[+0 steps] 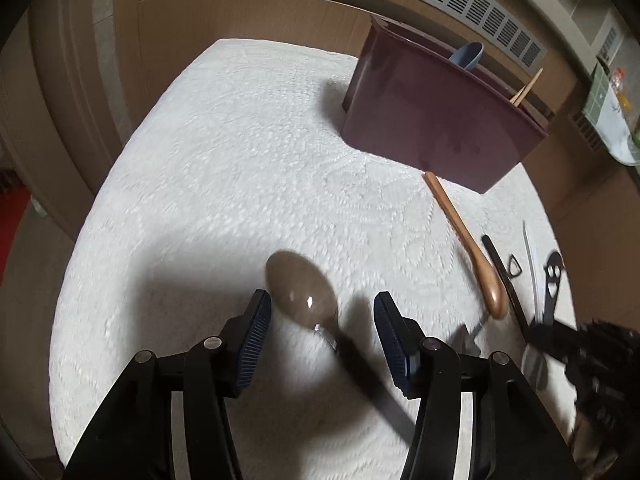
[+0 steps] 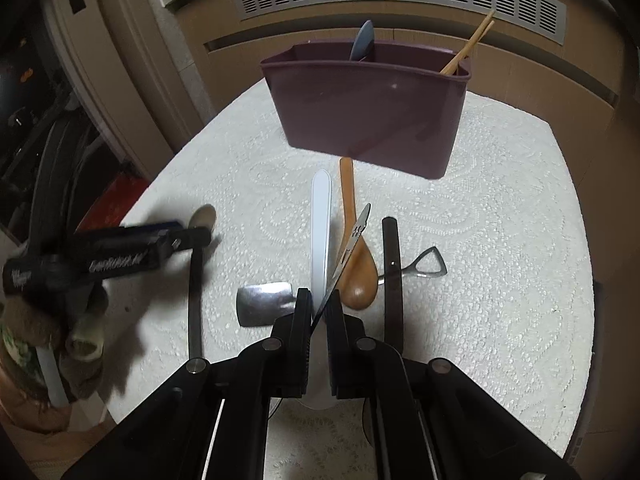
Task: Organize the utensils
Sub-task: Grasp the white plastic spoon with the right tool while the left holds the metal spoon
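Pinching thin metal blade (image 2: 352, 240) edge-on, right tool (image 2: 319, 312) nearly closed; blade could twist or slip out over wooden spoon (image 2: 358, 276) just ahead. Left tool (image 1: 322, 312) wide open, empty, straddling dark-handled spoon (image 1: 302, 290); blur suggests misaligned grab. Maroon caddy (image 2: 366, 108) farther ahead.

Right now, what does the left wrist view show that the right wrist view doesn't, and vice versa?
Left wrist only: the open left gripper from behind, straddling the grey-brown spoon's bowl.

Right wrist only: the right gripper shut on a thin metal blade-like utensil, a long white flat utensil, and a small flat metal spatula head.

Both: the maroon plastic utensil caddy holding a blue-grey spoon and wooden chopsticks, the wooden spoon lying in front of it, and the white textured table cover.
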`<state>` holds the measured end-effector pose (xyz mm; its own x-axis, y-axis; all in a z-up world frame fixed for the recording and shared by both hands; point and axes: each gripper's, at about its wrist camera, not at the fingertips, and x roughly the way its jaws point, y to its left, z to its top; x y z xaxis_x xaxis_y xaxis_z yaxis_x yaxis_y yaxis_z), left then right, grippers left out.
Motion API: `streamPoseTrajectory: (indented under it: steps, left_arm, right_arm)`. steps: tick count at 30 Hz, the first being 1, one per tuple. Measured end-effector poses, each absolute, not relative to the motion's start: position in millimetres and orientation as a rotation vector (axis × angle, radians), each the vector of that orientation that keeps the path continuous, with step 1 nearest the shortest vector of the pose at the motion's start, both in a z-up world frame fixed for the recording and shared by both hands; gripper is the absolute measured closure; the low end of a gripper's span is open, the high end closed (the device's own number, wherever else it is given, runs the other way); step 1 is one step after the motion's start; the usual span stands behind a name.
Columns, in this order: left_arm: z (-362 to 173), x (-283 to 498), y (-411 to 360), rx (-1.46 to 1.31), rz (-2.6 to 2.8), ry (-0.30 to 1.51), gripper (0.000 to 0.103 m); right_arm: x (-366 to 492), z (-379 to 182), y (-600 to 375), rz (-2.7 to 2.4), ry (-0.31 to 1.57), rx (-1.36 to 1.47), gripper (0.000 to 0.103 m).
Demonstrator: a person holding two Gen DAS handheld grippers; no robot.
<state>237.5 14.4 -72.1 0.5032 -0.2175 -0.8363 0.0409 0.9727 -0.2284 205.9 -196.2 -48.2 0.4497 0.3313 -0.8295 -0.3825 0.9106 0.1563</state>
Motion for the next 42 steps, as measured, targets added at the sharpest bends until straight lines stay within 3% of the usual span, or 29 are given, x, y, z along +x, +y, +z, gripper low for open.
streamPoseTrajectory:
  steps: [9,30,31,32,34,42]
  left_arm:
    - [-75,240,-63,0.087,-0.335,0.960,0.049]
    - [-70,223,-1,-0.113,-0.294,0.998,0.047]
    - [-69,223,-1,-0.114,-0.294,0.998,0.047]
    - [-69,222,-1,-0.113,-0.295,0.999,0.047]
    - [-69,220,-3,-0.109,-0.298,1.004,0.047]
    - [-66,238,-40,-0.033,-0.351,1.044,0.047]
  right_arm:
    - [205,-56,-217,0.422,1.023,-0.036,0.086]
    - [241,-75,-213,0.366,1.143,0.130,0.081]
    - [243,-74,-209,0.368,1.129,0.111,0.082]
    - [243,-73,-205,0.376,1.119,0.093,0.092]
    - [241,-67,-198,0.405,1.094,0.072,0.099]
    - [218,-14,-218,0.423,0.925,0.074,0.101]
